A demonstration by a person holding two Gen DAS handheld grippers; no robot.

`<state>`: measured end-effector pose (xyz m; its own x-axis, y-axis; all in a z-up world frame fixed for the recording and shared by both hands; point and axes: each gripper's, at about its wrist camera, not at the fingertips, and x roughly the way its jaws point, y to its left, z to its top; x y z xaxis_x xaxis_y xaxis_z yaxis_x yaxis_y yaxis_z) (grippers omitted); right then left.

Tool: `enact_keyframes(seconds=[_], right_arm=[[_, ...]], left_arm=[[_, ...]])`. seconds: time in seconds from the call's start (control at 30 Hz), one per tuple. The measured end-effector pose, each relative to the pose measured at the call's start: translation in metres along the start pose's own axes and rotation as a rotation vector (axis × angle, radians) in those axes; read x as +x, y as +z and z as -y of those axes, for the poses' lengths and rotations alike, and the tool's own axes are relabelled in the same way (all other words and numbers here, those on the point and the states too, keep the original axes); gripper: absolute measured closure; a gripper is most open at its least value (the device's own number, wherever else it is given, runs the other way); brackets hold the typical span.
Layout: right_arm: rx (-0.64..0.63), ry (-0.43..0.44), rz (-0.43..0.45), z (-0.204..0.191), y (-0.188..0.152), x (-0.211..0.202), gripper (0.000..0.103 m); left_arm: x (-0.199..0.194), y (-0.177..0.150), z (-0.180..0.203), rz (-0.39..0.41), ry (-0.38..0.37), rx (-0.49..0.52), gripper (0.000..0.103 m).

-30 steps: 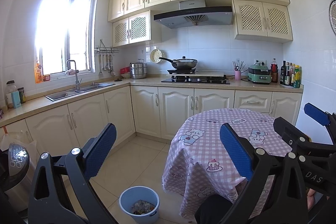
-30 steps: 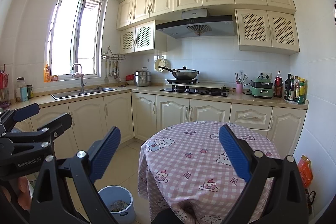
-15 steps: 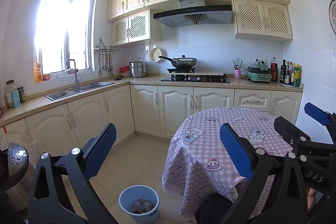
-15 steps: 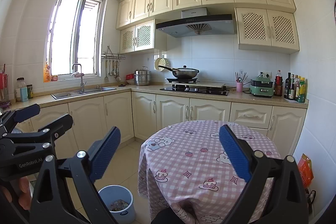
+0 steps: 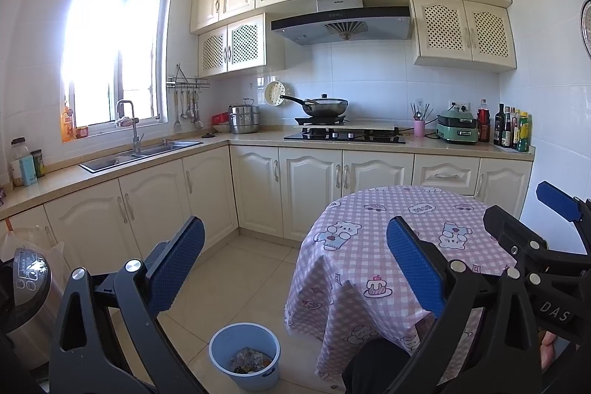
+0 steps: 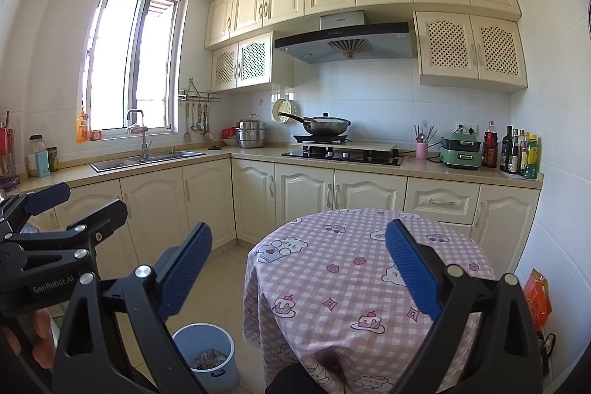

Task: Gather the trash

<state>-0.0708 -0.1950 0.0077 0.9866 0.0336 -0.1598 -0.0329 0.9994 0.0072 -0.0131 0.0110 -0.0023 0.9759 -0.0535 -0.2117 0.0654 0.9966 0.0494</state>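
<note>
A light blue bin [image 5: 244, 355] stands on the tiled floor left of the round table, with crumpled scraps of trash in its bottom; the same bin [image 6: 207, 353] shows low in the right wrist view. My left gripper [image 5: 295, 261] is open and holds nothing, raised well above the bin. My right gripper [image 6: 299, 268] is open too, hanging over the near edge of the table [image 6: 362, 283], whose pink checked cloth carries nothing. Each gripper shows at the edge of the other's view.
Cream cabinets run along the left and back walls under a counter with a sink [image 5: 136, 156], a steel pot [image 5: 244, 120], a hob with a wok [image 5: 325, 106] and bottles [image 5: 511, 132]. A rice cooker [image 5: 26, 287] sits near left. An orange bag [image 6: 537, 298] hangs at the right wall.
Both views have shifted only slightly; the grippers stay open and hold nothing. The bin and table have not moved.
</note>
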Motion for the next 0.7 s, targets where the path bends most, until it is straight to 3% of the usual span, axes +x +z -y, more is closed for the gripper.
enact_keyframes(seconds=[0.7], right_arm=[[-0.002, 0.005, -0.008, 0.0016, -0.0023, 0.0032, 0.010]], left_arm=[[0.0011, 0.0000, 0.0011, -0.008, 0.002, -0.005, 0.007]])
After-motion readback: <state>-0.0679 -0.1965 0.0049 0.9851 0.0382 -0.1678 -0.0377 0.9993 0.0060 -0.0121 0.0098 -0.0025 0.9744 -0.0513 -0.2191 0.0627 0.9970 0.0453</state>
